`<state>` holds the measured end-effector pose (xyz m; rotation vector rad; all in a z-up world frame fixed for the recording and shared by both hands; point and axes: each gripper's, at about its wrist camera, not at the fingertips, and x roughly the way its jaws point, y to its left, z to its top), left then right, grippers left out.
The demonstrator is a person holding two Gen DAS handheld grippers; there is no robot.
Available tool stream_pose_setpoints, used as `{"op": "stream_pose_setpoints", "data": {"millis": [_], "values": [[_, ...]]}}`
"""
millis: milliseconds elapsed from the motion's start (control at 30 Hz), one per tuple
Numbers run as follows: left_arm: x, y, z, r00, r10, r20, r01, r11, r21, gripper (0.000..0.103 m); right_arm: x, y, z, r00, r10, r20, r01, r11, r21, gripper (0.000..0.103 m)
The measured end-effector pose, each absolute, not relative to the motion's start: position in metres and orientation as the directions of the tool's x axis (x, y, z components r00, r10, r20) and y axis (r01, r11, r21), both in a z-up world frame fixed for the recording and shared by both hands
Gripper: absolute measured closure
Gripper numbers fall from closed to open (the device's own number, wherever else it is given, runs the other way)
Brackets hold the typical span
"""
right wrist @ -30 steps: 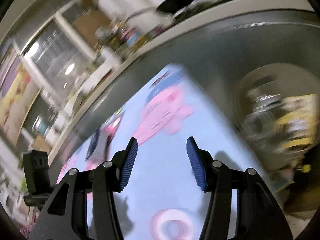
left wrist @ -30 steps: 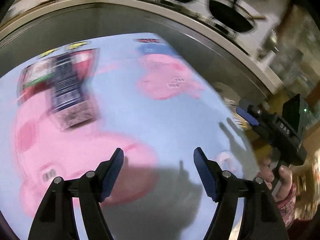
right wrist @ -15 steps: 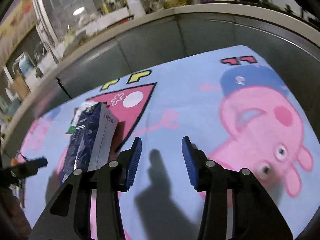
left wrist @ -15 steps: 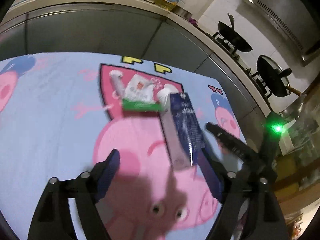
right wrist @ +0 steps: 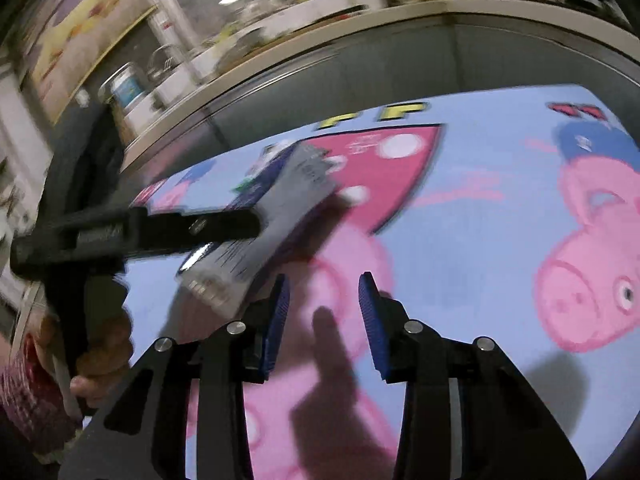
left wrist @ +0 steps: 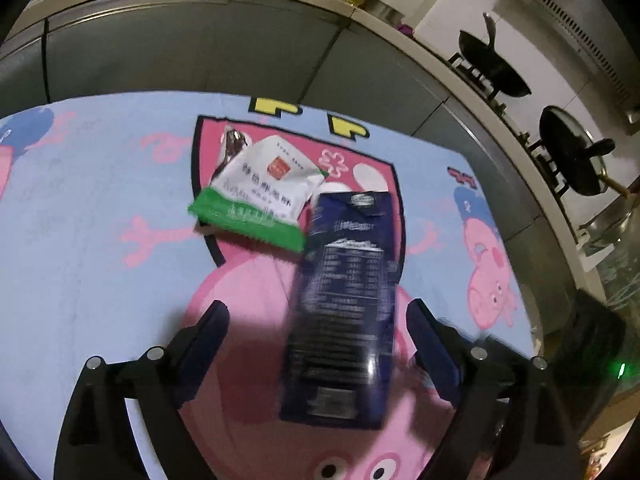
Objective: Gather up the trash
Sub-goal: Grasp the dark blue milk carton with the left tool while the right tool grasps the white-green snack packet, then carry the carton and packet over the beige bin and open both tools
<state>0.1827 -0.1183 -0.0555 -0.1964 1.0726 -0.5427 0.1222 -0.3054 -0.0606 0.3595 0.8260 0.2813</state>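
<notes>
While my left hand-held gripper (left wrist: 316, 336) has just been opening wide around the dark blue carton (left wrist: 344, 304), its pads look clear of it; my right hand-held gripper (right wrist: 324, 312) has been narrowing, empty; both tilt downward; a green-edged wrapper (left wrist: 260, 192) lies on the tabletop (left wrist: 80, 240) beside the carton.

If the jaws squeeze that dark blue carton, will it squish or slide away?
The dark blue carton looks like stiff, boxy cardboard, so it probably holds its shape. Its glossy sides may be a bit slippery. Lying flat on the cartoon mat, it likely won't roll.

Wrapper (left wrist: 260, 194) left of carton (left wrist: 344, 300)
</notes>
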Motion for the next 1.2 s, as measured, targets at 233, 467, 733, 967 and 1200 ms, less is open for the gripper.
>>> {"op": "stream_pose_setpoints", "data": {"millis": [233, 467, 733, 967, 1200], "values": [[0.161, -0.118, -0.053, 0.328, -0.558, -0.762, 0.409, 0.811, -0.418, 0.048, 0.129, -0.343, -0.05, 0.691, 0.339, -0.638, 0.007, 0.879, 0.476, 0.066], [0.106, -0.023, -0.041, 0.395, -0.586, -0.707, 0.382, 0.805, -0.454, 0.049, 0.17, -0.285, -0.03, 0.676, 0.379, -0.632, -0.12, 0.903, 0.413, 0.064], [0.105, 0.053, -0.044, 0.49, -0.502, -0.713, 0.242, 0.864, -0.442, 0.051, 0.214, -0.174, -0.04, 0.662, 0.249, -0.707, -0.274, 0.958, 0.08, 0.052], [0.103, 0.044, -0.055, 0.463, -0.524, -0.715, 0.254, 0.851, -0.459, 0.052, 0.207, -0.17, -0.047, 0.668, 0.148, -0.73, -0.232, 0.973, -0.015, 0.101], [0.084, 0.021, -0.052, 0.422, -0.561, -0.712, 0.318, 0.827, -0.464, 0.054, 0.083, -0.187, -0.032, 0.678, 0.273, -0.683, -0.285, 0.953, 0.099, 0.101]]}}
